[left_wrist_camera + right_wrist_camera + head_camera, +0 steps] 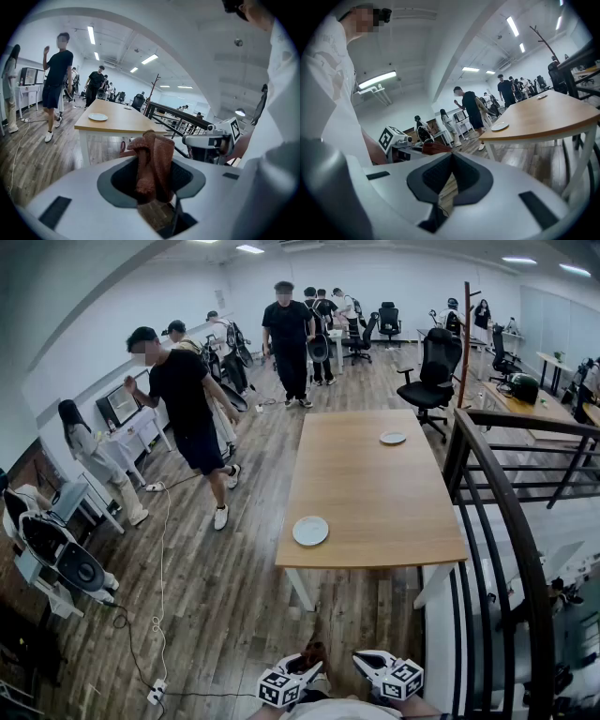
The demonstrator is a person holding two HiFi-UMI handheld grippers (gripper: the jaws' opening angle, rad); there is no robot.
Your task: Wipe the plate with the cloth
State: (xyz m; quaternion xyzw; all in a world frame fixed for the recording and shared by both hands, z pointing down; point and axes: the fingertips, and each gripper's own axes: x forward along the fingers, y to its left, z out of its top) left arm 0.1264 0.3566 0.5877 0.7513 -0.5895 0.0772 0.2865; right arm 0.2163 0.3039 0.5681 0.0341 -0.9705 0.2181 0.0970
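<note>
Head view: both tools sit at the bottom edge, close to the person's body. The left tool [307,662] has a reddish-brown cloth [313,653] bunched at its tip. The right tool [368,662] is just beside it, and the two are not touching. Well ahead of both tools stands the wooden table [375,488]. A white plate [310,531] lies near the table's closest edge, ahead of the left tool. A second small plate [393,438] lies much farther out, ahead of the right tool. A dark railing [502,512] runs along the right tool's outer side.

Left gripper view: the left tool [153,182] is clamped on the cloth [153,157], which stands up in folds from between the dark pads. The plate [98,116] lies on the table [123,123], ahead and to the left of this tool and well apart from it. The right tool [211,140] shows close by on the right.

Right gripper view: the right tool [451,161] has its pads meeting at the tips, with nothing between them. The plate [500,126] sits at the edge of the table [543,115], ahead and to the right, well apart. The left tool [401,139] and its cloth [434,148] lie near on the left.
</note>
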